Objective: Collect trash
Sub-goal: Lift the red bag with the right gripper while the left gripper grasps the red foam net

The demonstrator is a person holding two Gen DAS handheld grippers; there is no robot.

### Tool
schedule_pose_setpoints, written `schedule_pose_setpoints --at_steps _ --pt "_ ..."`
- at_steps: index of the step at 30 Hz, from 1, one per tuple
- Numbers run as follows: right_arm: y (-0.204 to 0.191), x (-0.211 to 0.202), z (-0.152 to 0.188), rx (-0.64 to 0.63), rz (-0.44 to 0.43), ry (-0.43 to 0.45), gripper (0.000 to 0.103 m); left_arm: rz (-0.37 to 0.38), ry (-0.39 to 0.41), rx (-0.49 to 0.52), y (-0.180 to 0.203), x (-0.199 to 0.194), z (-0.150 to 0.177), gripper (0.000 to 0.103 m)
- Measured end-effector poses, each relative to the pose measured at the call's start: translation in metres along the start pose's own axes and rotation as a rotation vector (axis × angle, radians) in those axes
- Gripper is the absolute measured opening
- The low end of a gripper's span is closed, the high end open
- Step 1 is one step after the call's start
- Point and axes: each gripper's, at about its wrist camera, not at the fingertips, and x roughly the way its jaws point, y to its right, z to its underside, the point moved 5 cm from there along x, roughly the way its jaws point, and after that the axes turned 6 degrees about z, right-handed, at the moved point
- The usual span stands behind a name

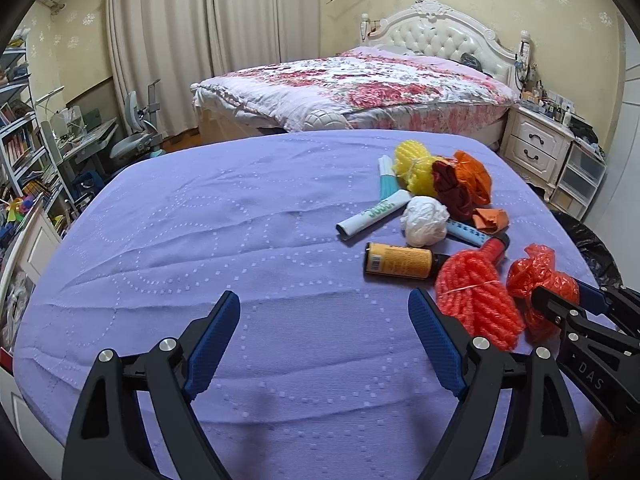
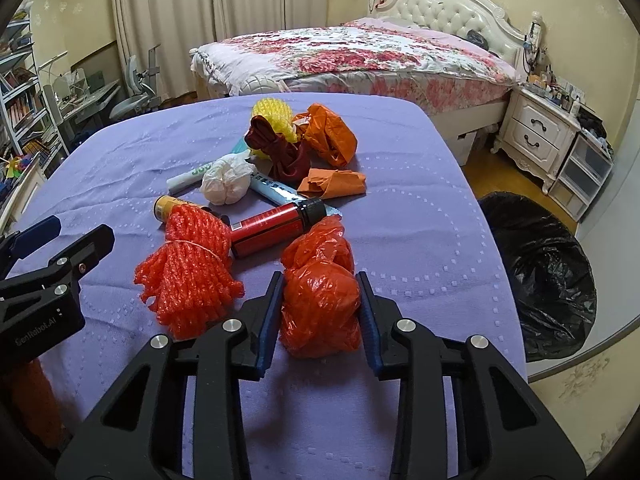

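Crinkled red plastic bag (image 2: 318,300) between tool (image 2: 320,312) pads.

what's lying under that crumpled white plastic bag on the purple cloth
A light blue printed tube runs beneath the white plastic bag, its right end showing. Its other end is covered.

Ahead of the hand-held gripper, beyond the lilac-covered counter (image 1: 200,220), stands a bed (image 1: 360,84) with a floral quilt. A white nightstand (image 1: 536,148) sits to its right, and what seems a bookshelf (image 1: 20,136) far left.
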Motion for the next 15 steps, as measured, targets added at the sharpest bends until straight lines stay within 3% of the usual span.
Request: schedule_pose_setpoints --at_steps 7,15 --pt "0.031 -0.009 0.004 0.058 0.03 0.022 0.034 0.055 0.017 0.021 0.033 -0.007 -0.006 0.084" --pt "0.07 -0.014 0.015 0.129 0.048 0.03 0.034 0.068 0.005 0.073 0.075 0.008 -0.006 0.085"
